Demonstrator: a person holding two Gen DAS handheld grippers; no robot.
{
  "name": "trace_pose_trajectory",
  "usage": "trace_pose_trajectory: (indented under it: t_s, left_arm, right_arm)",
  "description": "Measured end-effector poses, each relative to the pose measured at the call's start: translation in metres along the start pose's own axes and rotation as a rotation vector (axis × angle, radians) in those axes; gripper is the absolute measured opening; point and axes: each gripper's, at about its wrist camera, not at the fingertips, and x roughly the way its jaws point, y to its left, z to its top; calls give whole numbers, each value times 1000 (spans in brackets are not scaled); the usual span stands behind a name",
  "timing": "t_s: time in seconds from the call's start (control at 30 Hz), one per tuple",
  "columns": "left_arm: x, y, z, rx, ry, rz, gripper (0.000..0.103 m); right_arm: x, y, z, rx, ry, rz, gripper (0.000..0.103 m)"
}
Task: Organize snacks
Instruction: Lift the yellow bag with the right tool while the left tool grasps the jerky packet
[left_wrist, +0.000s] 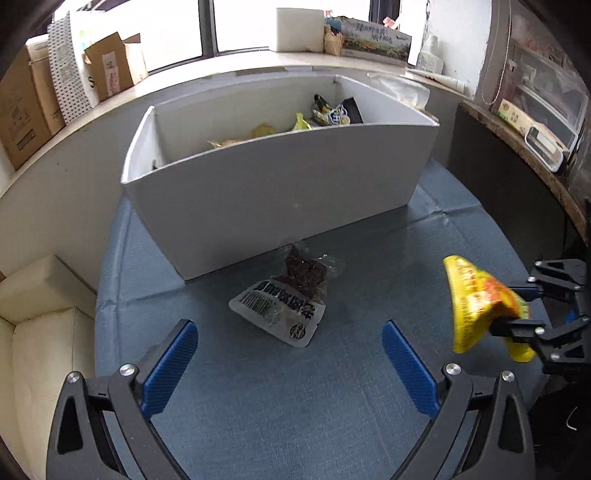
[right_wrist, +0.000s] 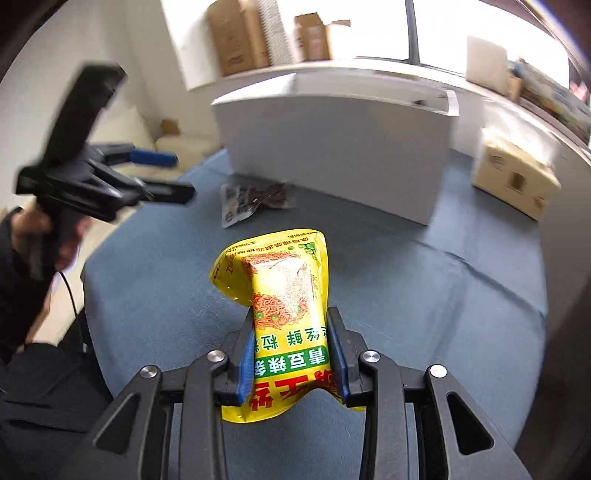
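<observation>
We held the yellow snack bag (right_wrist: 280, 314) tight in our right tongs (right_wrist: 291, 354). The 2 blue pads (right_wrist: 246, 360) squeezed its middle, and the bag stood up in the air above the blue counter (right_wrist: 424, 295). The picture from that side was blurry, so we could not read the small print.

Our left tongs (left_wrist: 290, 365) were wide apart and held nothing. They hung over the near part of the counter. Just past them lay a clear snack pack (left_wrist: 286, 299) with dark pieces inside. It lay flat on the counter, just beside the near wall of the white box (left_wrist: 280, 206).

The white box stood at the far side of the counter. Some snacks (left_wrist: 325, 112) were already inside, toward its right end.

We think the step in hand was to carry the yellow bag to the box. To do it well, we should lift the bag high enough to clear the near wall. We should keep the squeeze firm, because the bag is smooth and puffy and may slip. We should let go only when it is over the box.
</observation>
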Motion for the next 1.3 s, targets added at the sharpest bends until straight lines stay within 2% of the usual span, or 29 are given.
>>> trace_pose_trajectory:
  t_s: [0.1, 0.2, 0.3, 0.4, 0.5, 0.53, 0.63, 0.73, 0.9, 1.07, 1.3]
  left_arm:
    - [27, -6, 13, 35, 25, -1, 102]
    - [52, -9, 21, 92, 52, 1, 102]
    - [72, -3, 28, 109, 85, -51, 102]
    - [84, 3, 29, 133, 103, -21, 101]
    - [83, 12, 26, 113, 87, -60, 97]
    - [80, 13, 25, 117, 81, -52, 93]
    - [69, 16, 21, 98, 67, -57, 63]
    - [59, 16, 15, 105, 61, -61, 56]
    - [28, 28, 8, 26, 14, -114, 55]
    - [-17, 38, 1, -5, -65, -117, 55]
    - [-85, 49, 16, -32, -173, -113, 55]
  right_arm:
    - [-29, -2, -8, 61, -85, -30, 37]
    - [-49, -5, -14, 135, -108, -63, 37]
    - [-50, -4, -19, 187, -121, -67, 37]
    - [-49, -1, -20, 202, -127, -74, 37]
    - [-47, -1, -21, 220, -128, -72, 37]
    - [-46, 0, -21, 215, -126, -75, 37]
    - [-40, 1, -20, 217, -116, -57, 37]
    - [-28, 4, -15, 210, -112, -46, 37]
    - [-20, 10, -12, 204, -118, -31, 37]
    - [-18, 16, -3, 199, -137, -12, 37]
    - [-25, 21, 37, 180, -214, -8, 37]
